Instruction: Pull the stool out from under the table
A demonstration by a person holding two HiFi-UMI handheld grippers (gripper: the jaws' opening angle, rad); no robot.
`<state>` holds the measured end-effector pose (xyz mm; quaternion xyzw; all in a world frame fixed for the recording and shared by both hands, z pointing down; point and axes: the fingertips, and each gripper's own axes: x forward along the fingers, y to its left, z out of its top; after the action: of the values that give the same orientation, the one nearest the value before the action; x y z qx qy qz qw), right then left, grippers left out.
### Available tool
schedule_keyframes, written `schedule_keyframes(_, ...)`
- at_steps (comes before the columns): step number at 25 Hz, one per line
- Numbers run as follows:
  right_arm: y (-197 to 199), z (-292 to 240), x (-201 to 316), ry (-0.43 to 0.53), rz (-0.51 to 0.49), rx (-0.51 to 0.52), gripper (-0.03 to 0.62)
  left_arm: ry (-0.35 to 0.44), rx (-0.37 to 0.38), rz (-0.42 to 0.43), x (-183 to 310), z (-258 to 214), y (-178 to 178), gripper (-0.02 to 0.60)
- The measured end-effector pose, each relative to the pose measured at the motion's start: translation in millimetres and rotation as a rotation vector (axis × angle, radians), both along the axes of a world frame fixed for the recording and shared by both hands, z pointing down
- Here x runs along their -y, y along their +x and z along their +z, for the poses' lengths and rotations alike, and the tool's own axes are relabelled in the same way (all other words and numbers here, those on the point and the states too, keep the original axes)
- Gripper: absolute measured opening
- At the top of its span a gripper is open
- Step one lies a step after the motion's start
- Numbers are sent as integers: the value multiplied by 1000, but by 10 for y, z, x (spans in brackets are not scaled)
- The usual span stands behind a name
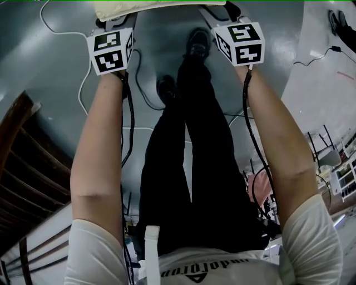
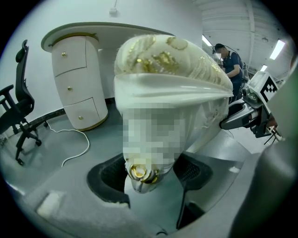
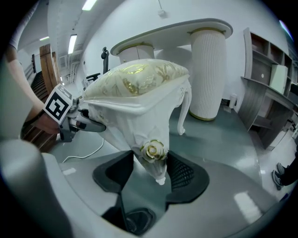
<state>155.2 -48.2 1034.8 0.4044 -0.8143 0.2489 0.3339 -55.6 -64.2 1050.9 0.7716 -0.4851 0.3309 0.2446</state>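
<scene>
Clamps two corners of the stool (image 2: 172,60) in left tongs (image 2: 151,175) and right tongs (image 3: 152,174); desk (image 2: 74,35) behind; white cable (image 2: 77,148), office chair (image 2: 21,107) beside it.

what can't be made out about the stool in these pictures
Head view: stool cut off by the top edge; only a cushion strip shows.
Left gripper view: mosaic patch covers its corner above the left gripper.
Right gripper view: some legs, behind its own body.

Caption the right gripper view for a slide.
Stool in front of the table, its carved leg clamped in the right claw; left claw grips the far side.
</scene>
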Motion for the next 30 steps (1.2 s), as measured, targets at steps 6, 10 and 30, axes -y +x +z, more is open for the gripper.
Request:
schedule_keyframes(6,-33,18,-266,-23,-32,-2,219,-11,-5,-23,-316,24,-25,298)
schedule_keyframes(10,-41,-19,-269,-23,-39,-4,219,1,-3,-28,-326,2,-16,298)
schedule_keyframes(30,75,-1027,-520,-68,-24,-59,256,-44,-6,-6,-772,-1173,-308,333)
